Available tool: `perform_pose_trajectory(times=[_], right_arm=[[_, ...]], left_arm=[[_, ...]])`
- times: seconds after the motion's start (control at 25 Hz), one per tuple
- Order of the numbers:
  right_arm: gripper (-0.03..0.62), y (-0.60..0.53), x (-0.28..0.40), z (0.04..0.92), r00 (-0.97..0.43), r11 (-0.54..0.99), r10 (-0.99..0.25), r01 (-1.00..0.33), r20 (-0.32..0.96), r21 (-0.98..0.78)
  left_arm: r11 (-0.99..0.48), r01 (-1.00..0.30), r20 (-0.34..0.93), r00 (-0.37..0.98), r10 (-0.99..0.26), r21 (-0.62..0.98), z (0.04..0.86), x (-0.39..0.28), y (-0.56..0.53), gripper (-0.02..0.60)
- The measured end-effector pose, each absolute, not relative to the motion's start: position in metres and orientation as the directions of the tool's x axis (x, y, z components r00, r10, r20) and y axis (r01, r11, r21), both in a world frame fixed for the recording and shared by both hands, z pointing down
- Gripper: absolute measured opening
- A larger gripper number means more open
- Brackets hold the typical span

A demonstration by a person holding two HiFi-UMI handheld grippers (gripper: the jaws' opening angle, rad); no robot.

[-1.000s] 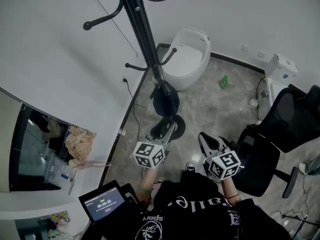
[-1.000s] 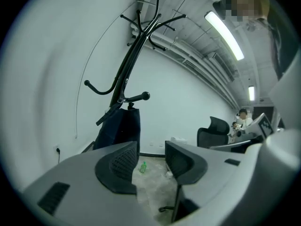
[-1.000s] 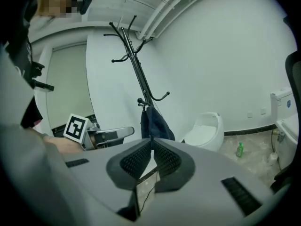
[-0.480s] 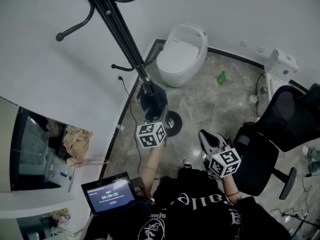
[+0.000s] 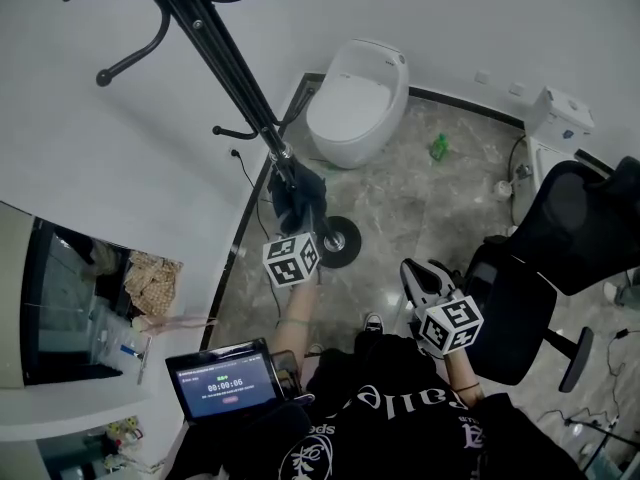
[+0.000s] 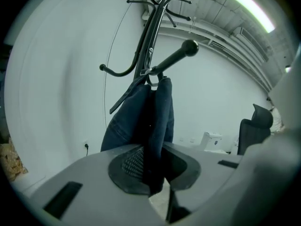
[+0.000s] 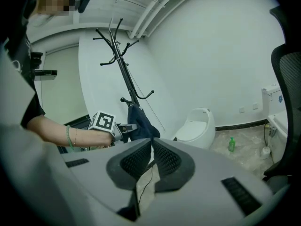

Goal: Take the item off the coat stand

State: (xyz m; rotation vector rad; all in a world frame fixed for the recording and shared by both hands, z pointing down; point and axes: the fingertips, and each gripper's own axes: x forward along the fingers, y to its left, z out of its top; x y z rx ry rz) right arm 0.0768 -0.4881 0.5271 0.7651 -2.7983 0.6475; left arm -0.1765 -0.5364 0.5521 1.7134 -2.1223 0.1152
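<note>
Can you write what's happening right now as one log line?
left gripper: jaws closing on dark blue garment | garment: hanging on coat stand hook | right gripper: shut, empty

Grey marble floor (image 5: 420, 208) carries the coat stand (image 5: 232, 78), a white toilet (image 5: 358, 93), a green bottle (image 5: 438, 147) and a black chair (image 5: 545, 288).
</note>
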Motion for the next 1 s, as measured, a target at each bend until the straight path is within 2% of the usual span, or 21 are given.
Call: perform_pose_trajectory(times=[0.24,0.6,1.0], right_arm=[[0.018,-0.482,0.070,0.527,-0.857,0.779,-0.435,-0.512,0.275,-0.363],[0.018,-0.464,0.052,0.525,-0.869,0.791,-0.418,-0.492,0.267,-0.364],[0.018,-0.432,0.030,0.525,-0.863,0.788,-0.422,-0.500,0.277,-0.358]], left_arm=[[0.154,-0.982,0.263,-0.120,-0.957,0.110,0.512,-0.162,-0.522,0.025],[0.021,-0.995,0.124,-0.009,-0.992,0.098,0.456,-0.126,-0.487,0.020],[-0.112,-0.989,0.077,0.120,-0.990,0.097,0.437,-0.106,-0.434,0.020]])
